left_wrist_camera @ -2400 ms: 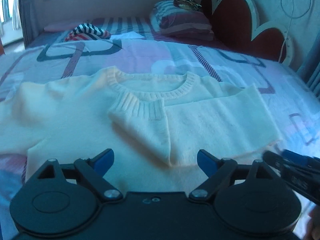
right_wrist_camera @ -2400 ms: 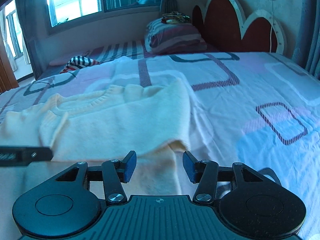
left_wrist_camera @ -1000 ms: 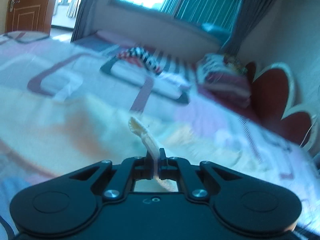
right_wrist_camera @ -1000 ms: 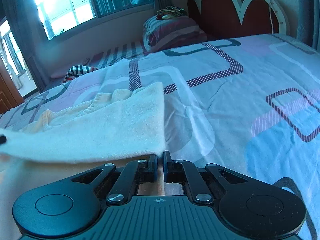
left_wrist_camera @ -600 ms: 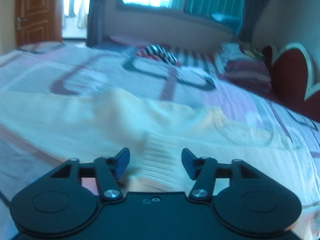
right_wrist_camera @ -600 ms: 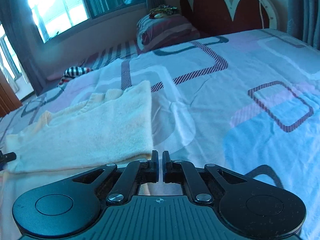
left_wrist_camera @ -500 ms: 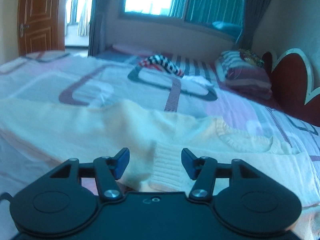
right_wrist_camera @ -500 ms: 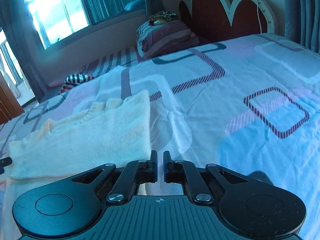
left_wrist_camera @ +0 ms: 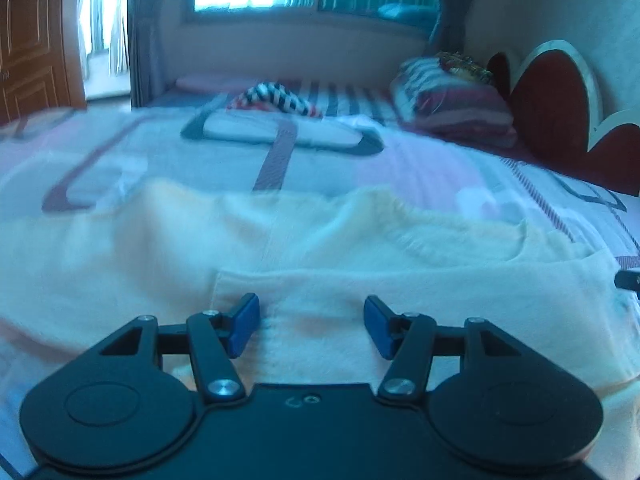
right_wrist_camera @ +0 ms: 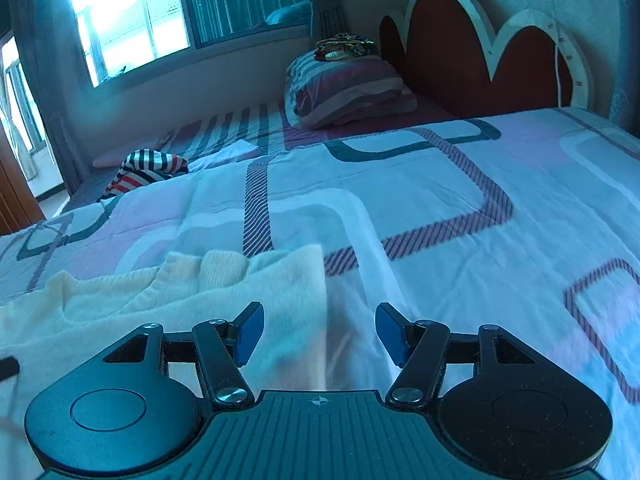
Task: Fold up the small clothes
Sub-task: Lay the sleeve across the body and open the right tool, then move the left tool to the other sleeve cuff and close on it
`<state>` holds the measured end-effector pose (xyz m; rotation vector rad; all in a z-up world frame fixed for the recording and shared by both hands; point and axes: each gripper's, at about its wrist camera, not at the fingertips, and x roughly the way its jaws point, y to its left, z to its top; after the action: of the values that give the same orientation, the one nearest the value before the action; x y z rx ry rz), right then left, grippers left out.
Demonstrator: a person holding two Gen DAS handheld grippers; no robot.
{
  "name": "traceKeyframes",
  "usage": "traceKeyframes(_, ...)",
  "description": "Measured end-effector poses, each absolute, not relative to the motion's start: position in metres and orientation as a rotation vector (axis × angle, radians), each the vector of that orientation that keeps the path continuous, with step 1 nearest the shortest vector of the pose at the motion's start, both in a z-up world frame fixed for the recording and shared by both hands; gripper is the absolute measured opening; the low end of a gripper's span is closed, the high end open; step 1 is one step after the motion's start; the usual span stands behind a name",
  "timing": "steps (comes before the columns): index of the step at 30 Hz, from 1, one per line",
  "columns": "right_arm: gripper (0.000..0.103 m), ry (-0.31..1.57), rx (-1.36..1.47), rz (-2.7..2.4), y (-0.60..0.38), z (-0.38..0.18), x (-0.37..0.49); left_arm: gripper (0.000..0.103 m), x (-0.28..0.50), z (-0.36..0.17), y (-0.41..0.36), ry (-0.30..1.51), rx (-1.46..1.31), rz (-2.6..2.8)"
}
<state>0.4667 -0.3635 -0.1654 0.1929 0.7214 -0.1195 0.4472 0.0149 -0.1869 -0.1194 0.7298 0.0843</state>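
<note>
A cream knit sweater (left_wrist_camera: pixel 360 248) lies on the patterned bedspread (left_wrist_camera: pixel 420 168), its lower part folded up over the chest. My left gripper (left_wrist_camera: pixel 312 326) hovers open just over the folded layer, its blue pads apart and touching nothing. The tip of the other gripper (left_wrist_camera: pixel 628 280) shows at the sweater's right edge. In the right wrist view the sweater (right_wrist_camera: pixel 180 304) fills the lower left, ribbed collar on top. My right gripper (right_wrist_camera: pixel 320 332) is opening; the sweater's side edge lies under the gap and the pads do not press it.
A striped garment (right_wrist_camera: pixel 148 168) lies bunched at the far side of the bed. Folded pillows (right_wrist_camera: pixel 348 88) sit against the red scalloped headboard (right_wrist_camera: pixel 480 52). A window runs along the back wall and a wooden door (left_wrist_camera: pixel 36 60) stands at far left. Bare bedspread (right_wrist_camera: pixel 500 240) stretches to the right.
Both grippers carried the sweater's hem up over its body while shut on it, then let go. The left opened first, the right just now. The folded layer rests flat.
</note>
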Motion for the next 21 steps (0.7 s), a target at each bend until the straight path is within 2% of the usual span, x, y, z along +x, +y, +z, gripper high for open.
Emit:
traceKeyframes(1,0.060,0.723,0.181,-0.120,-0.362,-0.168,0.474,0.057,0.446,-0.188,0.016,0.721,-0.119,0.081)
traceKeyframes(3,0.041,0.744,0.120,-0.147,-0.360,-0.174,0.485,0.058,0.446,-0.189,0.016,0.717,-0.117,0.080)
traceKeyframes(7,0.039,0.778,0.177,-0.163,-0.376,-0.182,0.494,0.059,0.446,-0.185,0.012,0.731,-0.104,0.087)
traceKeyframes(10,0.038,0.770,0.275,-0.046,-0.380,-0.176,0.495,0.065,0.447,-0.183,0.009,0.737,-0.099,0.082)
traceKeyframes(13,0.035,0.788,0.244,-0.067,-0.374,-0.182,0.503,0.067,0.447,-0.185,0.009,0.736,-0.099,0.083)
traceKeyframes(14,0.028,0.779,0.232,-0.078,-0.373,-0.183,0.504,0.067,0.447,-0.186,0.010,0.734,-0.099,0.081)
traceKeyframes(15,0.014,0.777,0.225,-0.084,-0.372,-0.183,0.504,0.067,0.446,-0.186,0.010,0.733,-0.098,0.078)
traceKeyframes(16,0.005,0.774,0.226,-0.084,-0.371,-0.182,0.503,0.067,0.446,-0.186,0.010,0.732,-0.094,0.076)
traceKeyframes(21,0.005,0.751,0.155,-0.130,-0.369,-0.186,0.499,0.067,0.446,-0.187,0.011,0.733,-0.089,0.078)
